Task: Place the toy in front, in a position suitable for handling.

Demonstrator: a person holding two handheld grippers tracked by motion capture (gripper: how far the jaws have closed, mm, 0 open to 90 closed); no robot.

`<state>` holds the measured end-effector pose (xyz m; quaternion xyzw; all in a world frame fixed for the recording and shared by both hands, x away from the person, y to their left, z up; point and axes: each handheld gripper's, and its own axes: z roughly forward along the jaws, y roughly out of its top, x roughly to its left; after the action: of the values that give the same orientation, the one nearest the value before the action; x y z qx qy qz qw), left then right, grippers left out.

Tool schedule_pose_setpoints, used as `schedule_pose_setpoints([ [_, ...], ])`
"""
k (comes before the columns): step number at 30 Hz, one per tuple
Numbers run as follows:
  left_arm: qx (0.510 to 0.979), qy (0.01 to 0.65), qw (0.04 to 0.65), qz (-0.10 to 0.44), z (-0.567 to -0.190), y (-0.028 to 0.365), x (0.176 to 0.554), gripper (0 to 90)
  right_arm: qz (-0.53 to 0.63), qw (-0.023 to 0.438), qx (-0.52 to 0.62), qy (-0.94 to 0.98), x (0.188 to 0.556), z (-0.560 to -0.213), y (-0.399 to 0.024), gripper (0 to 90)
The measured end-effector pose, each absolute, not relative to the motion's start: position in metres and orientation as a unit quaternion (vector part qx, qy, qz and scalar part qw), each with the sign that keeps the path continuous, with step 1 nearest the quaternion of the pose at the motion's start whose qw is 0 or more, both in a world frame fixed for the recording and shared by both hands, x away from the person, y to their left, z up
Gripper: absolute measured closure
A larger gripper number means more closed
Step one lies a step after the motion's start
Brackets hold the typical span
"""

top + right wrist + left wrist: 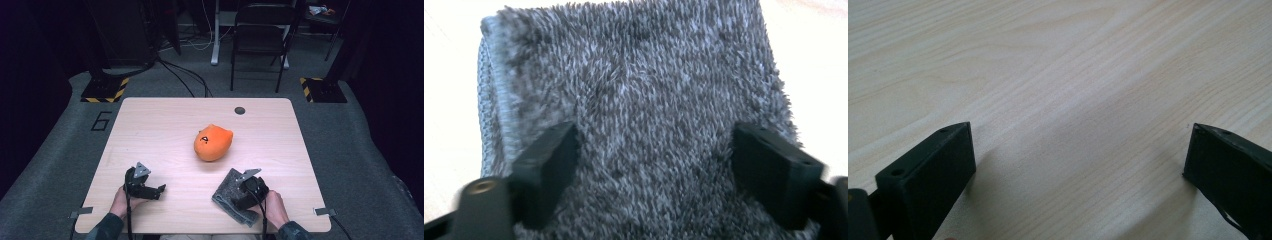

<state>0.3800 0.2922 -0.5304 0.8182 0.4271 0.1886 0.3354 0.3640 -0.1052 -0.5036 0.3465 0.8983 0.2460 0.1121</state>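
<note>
We hover our right hand-held gripper (654, 165), jaws spread, directly over the grey towel (639, 100) near the orange plush toy (213, 143); left hand-held gripper (1078, 165) gapes empty, farther off, over the counter (1048, 75).

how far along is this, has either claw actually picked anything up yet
Nothing looks done yet. The orange plush toy lies untouched mid-table. In hand: the right claw is open, jaws spread over the folded grey towel, not yet closed on it. The left claw is open over bare table, holding nothing. Gripping the towel and whatever follows is still left.
</note>
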Motion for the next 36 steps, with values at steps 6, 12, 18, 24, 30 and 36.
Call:
schedule_pose_setpoints([
  [6,0.819,0.427,0.335,0.187,-0.53,0.292,0.38,0.0,0.258,0.111,0.342,0.897,0.363,-0.502,-0.108,41.9],
  [12,0.811,0.434,0.342,0.195,-0.532,0.291,0.379,0.0,0.264,0.11,0.344,0.894,0.362,-0.5,-0.111,64.7],
  [18,0.813,0.431,0.339,0.194,-0.531,0.292,0.379,0.0,0.267,0.123,0.347,0.891,0.361,-0.497,-0.113,73.0],
  [24,0.814,0.431,0.339,0.19,-0.531,0.293,0.379,0.0,0.281,0.132,0.354,0.882,0.36,-0.489,-0.117,73.4],
  [30,0.816,0.43,0.339,0.187,-0.531,0.293,0.379,0.0,0.296,0.146,0.37,0.869,0.363,-0.481,-0.127,73.3],
  [36,0.816,0.43,0.338,0.188,-0.531,0.293,0.379,0.0,0.289,0.16,0.385,0.862,0.366,-0.477,-0.136,73.1],
])
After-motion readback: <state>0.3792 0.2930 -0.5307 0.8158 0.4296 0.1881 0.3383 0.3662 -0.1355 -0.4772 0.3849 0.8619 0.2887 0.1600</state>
